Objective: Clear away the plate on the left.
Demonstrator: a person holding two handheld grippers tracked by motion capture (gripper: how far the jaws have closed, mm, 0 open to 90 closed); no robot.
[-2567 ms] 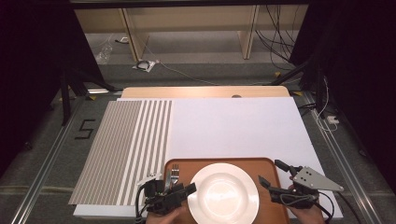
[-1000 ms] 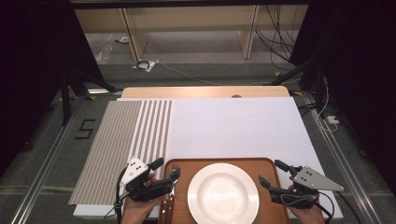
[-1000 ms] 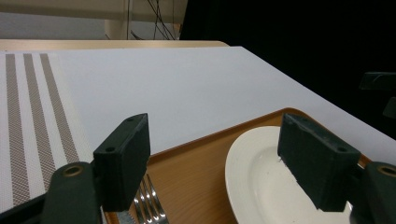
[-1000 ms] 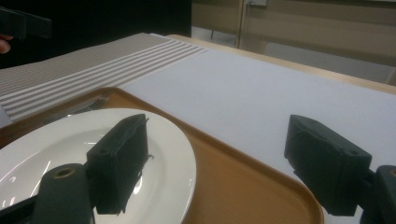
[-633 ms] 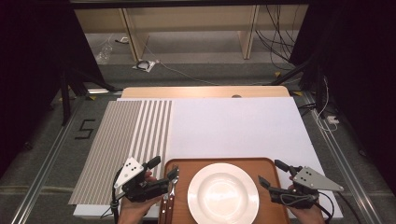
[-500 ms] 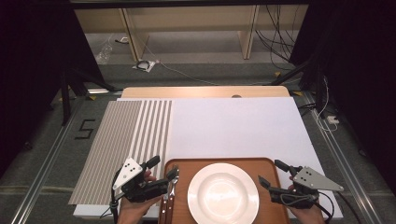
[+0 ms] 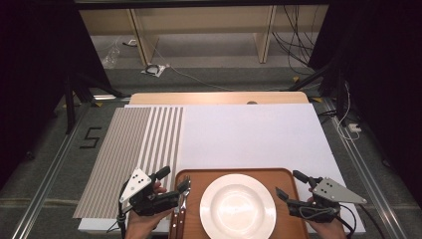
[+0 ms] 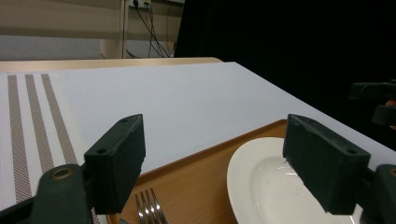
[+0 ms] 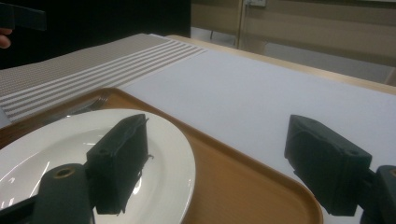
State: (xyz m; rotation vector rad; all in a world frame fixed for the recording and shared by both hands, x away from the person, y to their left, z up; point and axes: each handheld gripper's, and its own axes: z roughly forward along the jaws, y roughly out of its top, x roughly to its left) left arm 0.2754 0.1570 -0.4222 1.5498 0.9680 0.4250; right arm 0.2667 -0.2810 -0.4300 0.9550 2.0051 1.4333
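Observation:
A brown tray [image 7: 194,178] lies at the near edge of the white table and carries a white plate [image 7: 238,206]. Cutlery with a fork [image 7: 182,189] uppermost lies on the tray's left side. My left gripper [image 7: 169,185] stands open at the tray's left edge, just beside the fork, holding nothing. In the left gripper view its jaws [image 8: 215,154] frame the fork tines [image 8: 149,212], the tray [image 8: 196,179] and the plate [image 8: 261,186]. My right gripper [image 7: 292,185] is open over the tray's right side, empty. Between its jaws [image 9: 219,158] I see the plate [image 9: 65,144] and the tray [image 9: 243,172].
A grey and white striped placemat [image 7: 129,149] covers the table's left part. White table surface [image 7: 249,134] stretches beyond the tray to a wooden strip [image 7: 219,97] at the far edge. Floor with cables lies past it.
My left gripper has drawn back from the plate's left rim to the tray's left edge and turned its jaws toward the far right. The right gripper, plate and tray have stayed put.

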